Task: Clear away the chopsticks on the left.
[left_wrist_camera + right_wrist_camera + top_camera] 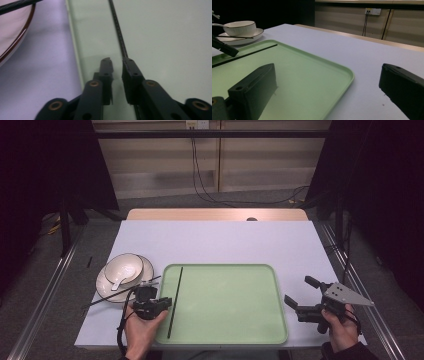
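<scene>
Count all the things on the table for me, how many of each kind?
Tray: 1
Chopsticks: 2, one on the tray, one across the plate
Plate: 1
Bowl: 1
Spoon: 1
Total: 6

We see a thin black chopstick lying flat along the left side of a pale green rounded plastic tray. A second black chopstick rests across a white dark-rimmed plate carrying a white bowl.
</scene>
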{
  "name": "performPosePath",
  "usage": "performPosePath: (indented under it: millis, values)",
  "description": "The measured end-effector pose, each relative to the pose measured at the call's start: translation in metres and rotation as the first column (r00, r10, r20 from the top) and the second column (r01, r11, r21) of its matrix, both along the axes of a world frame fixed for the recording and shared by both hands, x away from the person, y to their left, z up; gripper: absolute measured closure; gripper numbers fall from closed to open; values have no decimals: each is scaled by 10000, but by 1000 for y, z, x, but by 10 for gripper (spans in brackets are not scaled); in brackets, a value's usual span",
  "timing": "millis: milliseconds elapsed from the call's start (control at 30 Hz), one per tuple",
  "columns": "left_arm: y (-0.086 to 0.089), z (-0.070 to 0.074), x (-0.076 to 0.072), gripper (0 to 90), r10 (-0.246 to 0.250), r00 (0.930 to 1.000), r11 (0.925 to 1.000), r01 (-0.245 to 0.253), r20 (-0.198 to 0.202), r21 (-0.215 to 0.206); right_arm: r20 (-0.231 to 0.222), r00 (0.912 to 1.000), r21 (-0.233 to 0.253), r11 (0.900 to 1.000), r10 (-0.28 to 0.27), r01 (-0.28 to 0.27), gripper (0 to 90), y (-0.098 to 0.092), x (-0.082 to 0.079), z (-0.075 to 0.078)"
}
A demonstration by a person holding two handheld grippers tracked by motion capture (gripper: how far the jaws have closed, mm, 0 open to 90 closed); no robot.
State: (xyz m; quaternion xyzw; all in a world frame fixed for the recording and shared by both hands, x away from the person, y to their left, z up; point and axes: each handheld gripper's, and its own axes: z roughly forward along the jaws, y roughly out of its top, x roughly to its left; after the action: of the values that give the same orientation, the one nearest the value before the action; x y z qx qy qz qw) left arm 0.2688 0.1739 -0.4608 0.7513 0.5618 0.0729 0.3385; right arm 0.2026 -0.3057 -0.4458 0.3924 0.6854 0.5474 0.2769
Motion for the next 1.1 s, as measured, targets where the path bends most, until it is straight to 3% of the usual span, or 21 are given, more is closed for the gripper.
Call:
performPosePath:
  millis: [167, 267, 300, 500, 567, 633, 700, 767, 800, 867, 933, 967, 1000, 1067, 1100]
  values:
    - [4, 4, -3, 658, -765, 9952, 9968, 777, 618, -177, 49, 10000, -44, 10000, -7, 7, 8, -1, 0, 0]
    - [9, 8, -5, 529, -1287, 9839, 9903, 1341, 1243, -366, 56, 10000, -29, 10000, -16, 16, 8, -1, 0, 0]
    - [11, 10, -6, 529, -1354, 9805, 9894, 1414, 1425, -328, 56, 10000, -29, 10000, -16, 16, 8, -1, 0, 0]
    - [24, 17, -13, 305, -1297, 9644, 9886, 1438, 2303, -454, 57, 10000, 41, 10000, -38, 38, 8, -1, 0, 0]
    - [29, 20, -16, 247, -1313, 9562, 9904, 1381, 2616, -77, 53, 10000, 55, 10000, -23, 22, 8, 0, 0, 0]
    - [35, 23, -18, 235, -1097, 9548, 9901, 1296, 2764, -547, 63, 10000, 47, 10000, 39, -39, 8, -1, 0, 1]
    - [42, 27, -23, 201, -1240, 9390, 9902, 1379, 3207, -208, 54, 10000, 46, 10000, 58, -58, 8, 0, 0, 1]
    - [49, 28, -28, 205, -1259, 9326, 9877, 1498, 3384, -456, 79, 10000, 90, 10000, -1, 1, 8, 0, 0, 1]
    - [53, 29, -30, 205, -1488, 9252, 9837, 1747, 3491, -438, 74, 10000, 96, 10000, -7, 6, 7, 0, 0, 1]
    - [58, 29, -33, 197, -1763, 9174, 9768, 2079, 3569, -519, 44, 10000, 182, 9998, -75, 74, 8, 0, -1, 1]
    - [64, 29, -36, 161, -2134, 9034, 9697, 2421, 3719, -315, 58, 10000, 161, 9999, -64, 63, 8, 0, 0, 1]
    - [68, 29, -38, 159, -2265, 8916, 9671, 2538, 3920, -183, 65, 10000, 155, 9999, -62, 61, 8, 0, 0, 1]
    - [71, 30, -38, 159, -2312, 8906, 9654, 2599, 3917, -210, 66, 10000, 119, 9999, -30, 30, 8, 0, 0, 1]
    - [79, 32, -38, 142, -2603, 8775, 9570, 2899, 4029, -131, 62, 10000, 116, 9999, -39, 38, 8, 0, 0, 1]
    - [81, 33, -39, 132, -2713, 8781, 9541, 2993, 3941, -100, 61, 10000, 154, 9999, -77, 76, 8, 1, 0, 1]
